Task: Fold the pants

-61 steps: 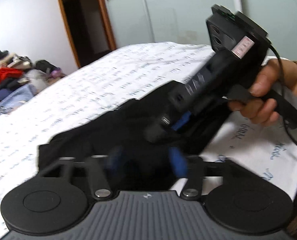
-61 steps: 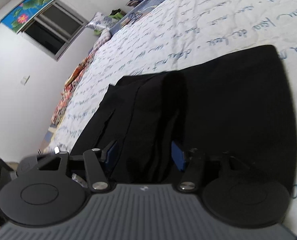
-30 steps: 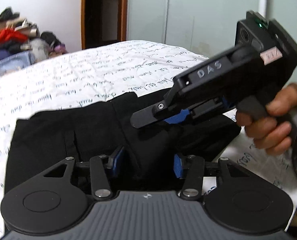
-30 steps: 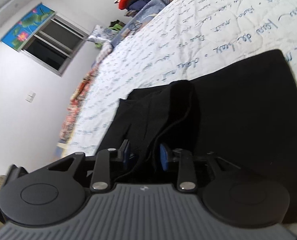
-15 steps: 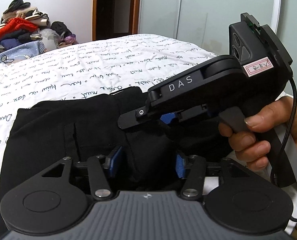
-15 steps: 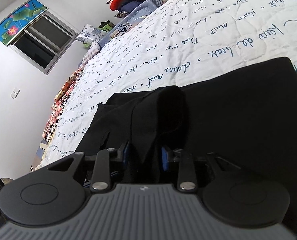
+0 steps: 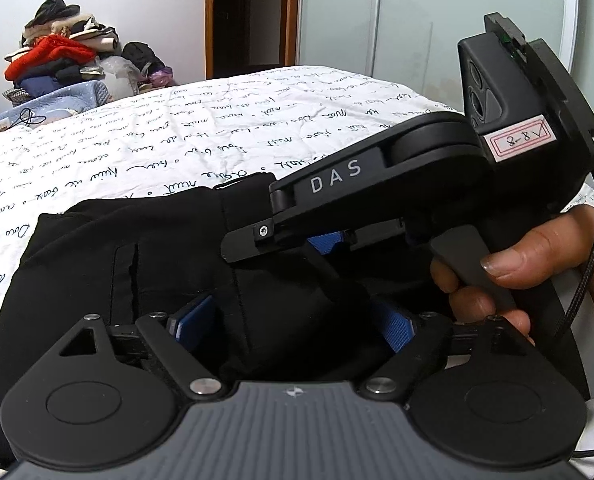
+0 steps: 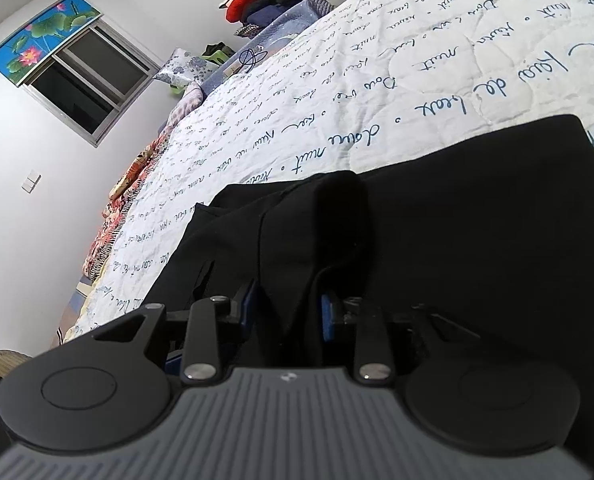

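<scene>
On the bed lie black pants. Left gripper jaws stand apart over them. Right gripper jaws clamp a fold of the pants.

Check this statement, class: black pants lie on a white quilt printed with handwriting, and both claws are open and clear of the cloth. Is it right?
Not quite. The right claw is shut on a raised fold of the black pants, as the right wrist view shows. The left claw is open, and the quilt is as described.
</scene>
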Motion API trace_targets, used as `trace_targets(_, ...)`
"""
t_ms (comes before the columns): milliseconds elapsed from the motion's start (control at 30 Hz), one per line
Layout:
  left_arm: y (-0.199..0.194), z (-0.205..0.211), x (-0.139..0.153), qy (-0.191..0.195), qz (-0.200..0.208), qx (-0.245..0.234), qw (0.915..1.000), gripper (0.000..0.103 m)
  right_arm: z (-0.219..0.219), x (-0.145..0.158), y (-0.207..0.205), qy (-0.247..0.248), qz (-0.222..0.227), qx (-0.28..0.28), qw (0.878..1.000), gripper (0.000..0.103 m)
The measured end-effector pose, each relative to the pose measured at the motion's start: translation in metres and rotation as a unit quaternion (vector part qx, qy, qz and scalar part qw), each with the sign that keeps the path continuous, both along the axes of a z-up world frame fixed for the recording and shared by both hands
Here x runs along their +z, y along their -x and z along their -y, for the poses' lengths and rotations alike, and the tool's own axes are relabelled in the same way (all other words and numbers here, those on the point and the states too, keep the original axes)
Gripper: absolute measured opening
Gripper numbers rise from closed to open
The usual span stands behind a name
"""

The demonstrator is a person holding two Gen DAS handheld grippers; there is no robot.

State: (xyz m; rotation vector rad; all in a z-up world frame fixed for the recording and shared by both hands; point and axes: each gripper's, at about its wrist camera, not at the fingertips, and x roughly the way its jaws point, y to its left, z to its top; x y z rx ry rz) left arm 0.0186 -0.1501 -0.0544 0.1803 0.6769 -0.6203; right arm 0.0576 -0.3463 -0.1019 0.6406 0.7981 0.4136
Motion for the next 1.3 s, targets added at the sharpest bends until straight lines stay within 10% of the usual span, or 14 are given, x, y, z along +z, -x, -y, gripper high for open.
trace_targets(633,0.014,0.017,0.022,0.025,-0.007,-0.012,0.9996,0.088,0.015,0.033,0.022,0.003,0.05,-0.014,0.999,0.013)
trace_targets(1033,0.022,0.041,0.029,0.047,-0.021,-0.051,0.9974,0.088,0.116,0.047,0.066,0.014,0.049,-0.101,0.994,0.012)
trace_targets(1300,0.017,0.011,0.05,0.055,0.004,-0.002,0.9985,0.089,0.126,0.022,0.067,0.037,0.019,-0.145,0.989,0.029)
